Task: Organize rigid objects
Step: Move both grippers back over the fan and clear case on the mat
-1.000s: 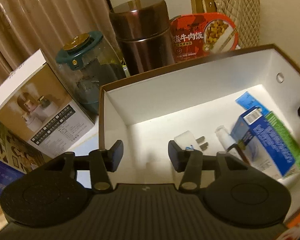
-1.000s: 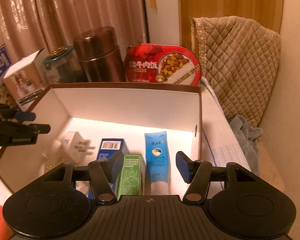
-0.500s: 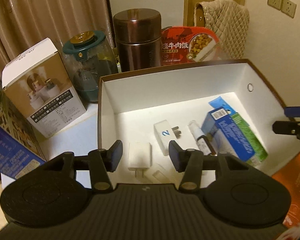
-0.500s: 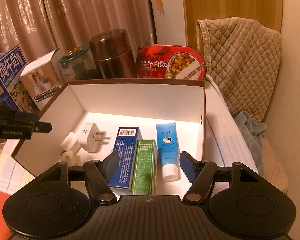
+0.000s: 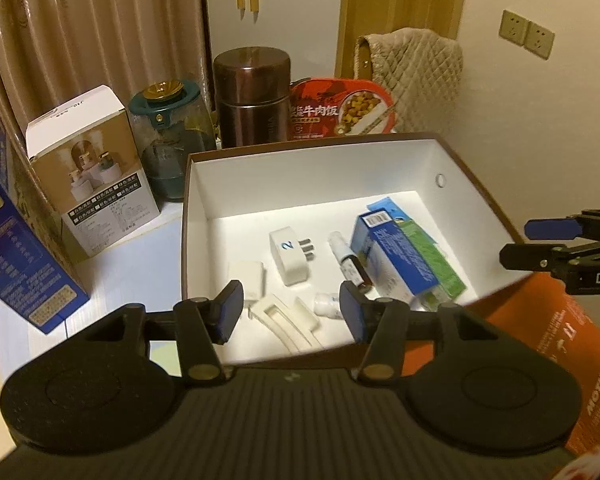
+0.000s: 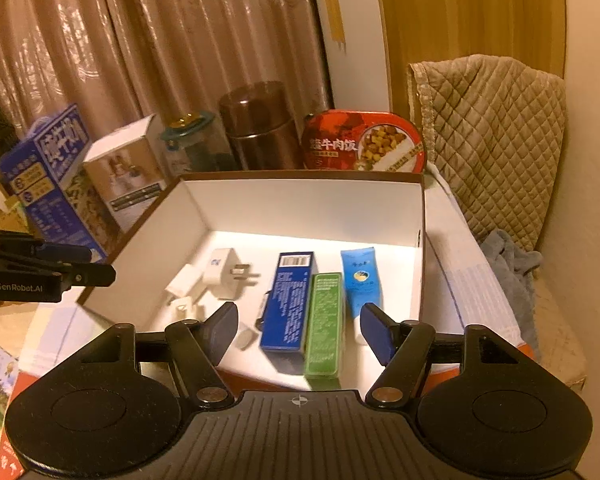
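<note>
Both hands hang above the white box (image 6: 308,216) on the bench, the left gripper (image 5: 291,312) and right gripper (image 6: 298,330) released and empty, jaws having just opened wider; the blue carton (image 6: 288,300), green carton (image 6: 324,320), tube (image 6: 360,280) and plug adapter (image 5: 288,256) lie inside. To my eye, the tidy move is a straight lift clear of the rim. The flask (image 5: 252,92) and jar (image 5: 168,128) crowd the far wall, leaving the near side freer.

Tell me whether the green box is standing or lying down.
Lying down: the green box rests flat on the tray floor beside the blue box.
</note>
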Demonstrator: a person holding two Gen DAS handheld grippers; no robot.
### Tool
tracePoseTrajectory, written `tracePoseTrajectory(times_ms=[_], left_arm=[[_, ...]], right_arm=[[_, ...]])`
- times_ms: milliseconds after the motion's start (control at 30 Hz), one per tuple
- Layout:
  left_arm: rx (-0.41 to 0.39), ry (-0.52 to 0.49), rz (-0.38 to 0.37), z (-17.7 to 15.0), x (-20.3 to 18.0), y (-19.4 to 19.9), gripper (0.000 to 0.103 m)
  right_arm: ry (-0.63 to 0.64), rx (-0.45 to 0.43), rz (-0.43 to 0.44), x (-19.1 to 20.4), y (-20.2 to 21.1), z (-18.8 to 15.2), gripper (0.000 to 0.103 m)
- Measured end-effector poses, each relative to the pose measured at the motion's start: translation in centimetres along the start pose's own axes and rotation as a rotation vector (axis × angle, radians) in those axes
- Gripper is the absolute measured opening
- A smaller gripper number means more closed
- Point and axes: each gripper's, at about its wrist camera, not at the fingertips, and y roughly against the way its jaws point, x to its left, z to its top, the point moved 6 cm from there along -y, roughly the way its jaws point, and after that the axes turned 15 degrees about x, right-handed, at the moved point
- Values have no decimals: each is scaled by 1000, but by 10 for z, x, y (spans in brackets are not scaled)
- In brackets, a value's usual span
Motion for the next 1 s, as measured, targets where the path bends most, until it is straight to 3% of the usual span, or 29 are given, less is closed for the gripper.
tracePoseTrajectory(times_ms=[267,633,1000], left_arm=[[-13,12,-13,-44,-14,25,49],[28,98,-44,-104,-26,37,49],[74,138,-28,-149,-42,43,49]], right_arm=[[23,2,16,16,23,-36,65],[22,39,48,33,40,-81,65],[23,94,82,48,45,-121,65]])
